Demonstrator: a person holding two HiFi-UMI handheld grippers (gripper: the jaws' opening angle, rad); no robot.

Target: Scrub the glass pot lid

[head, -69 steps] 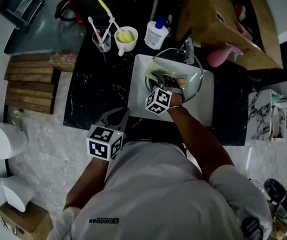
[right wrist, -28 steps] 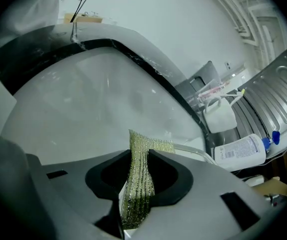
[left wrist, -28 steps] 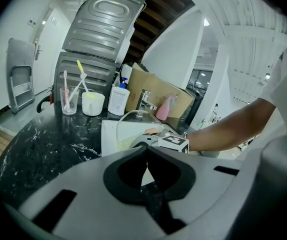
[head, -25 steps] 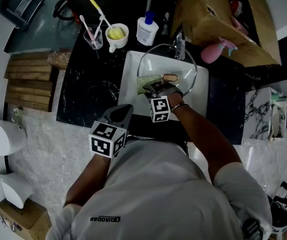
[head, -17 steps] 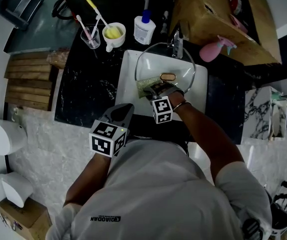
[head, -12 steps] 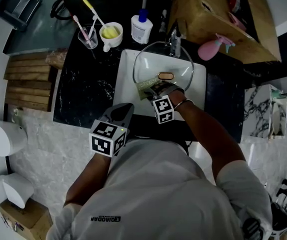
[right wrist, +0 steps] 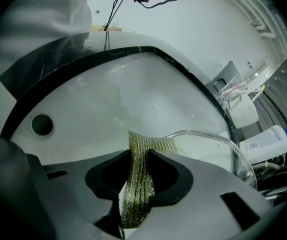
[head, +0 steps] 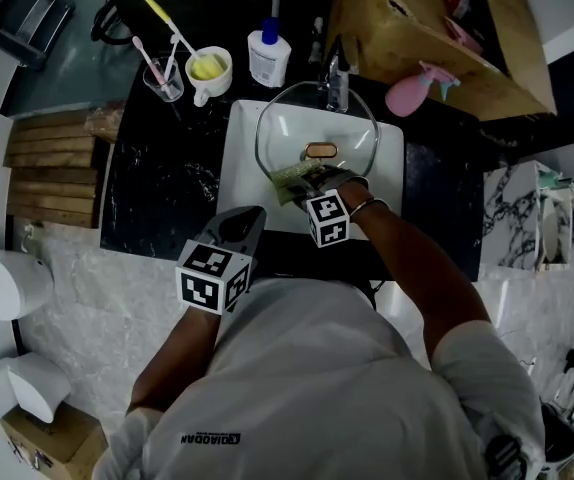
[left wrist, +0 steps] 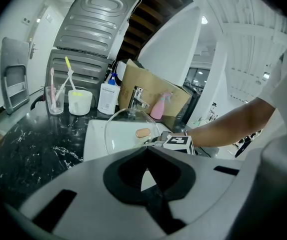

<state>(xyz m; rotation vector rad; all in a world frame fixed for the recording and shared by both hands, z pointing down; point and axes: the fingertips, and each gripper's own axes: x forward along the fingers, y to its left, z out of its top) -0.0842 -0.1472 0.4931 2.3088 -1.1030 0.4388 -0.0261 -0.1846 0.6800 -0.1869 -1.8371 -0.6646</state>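
The glass pot lid (head: 339, 128) lies tilted in the white sink (head: 239, 138), its tan knob (head: 319, 150) facing up. My right gripper (head: 305, 179) is shut on an olive-gold scrub pad (head: 288, 176), pressed to the lid's near left part. In the right gripper view the pad (right wrist: 139, 181) hangs between the jaws beside the lid's rim (right wrist: 203, 135). My left gripper (head: 246, 218) is shut on nothing, held back near my body, apart from the sink. From the left gripper (left wrist: 146, 150), the lid (left wrist: 126, 126) is seen ahead.
On the black counter (head: 167, 168) behind the sink stand a toothbrush cup (head: 160, 78), a white mug (head: 208, 70) and a soap bottle (head: 265, 56). A faucet (head: 335, 76), a pink spray bottle (head: 412, 93) and a cardboard box (head: 417, 28) are at the back right.
My right gripper has slid the pad across the lid from beside the knob toward the lid's near edge. The left gripper has stayed in place.
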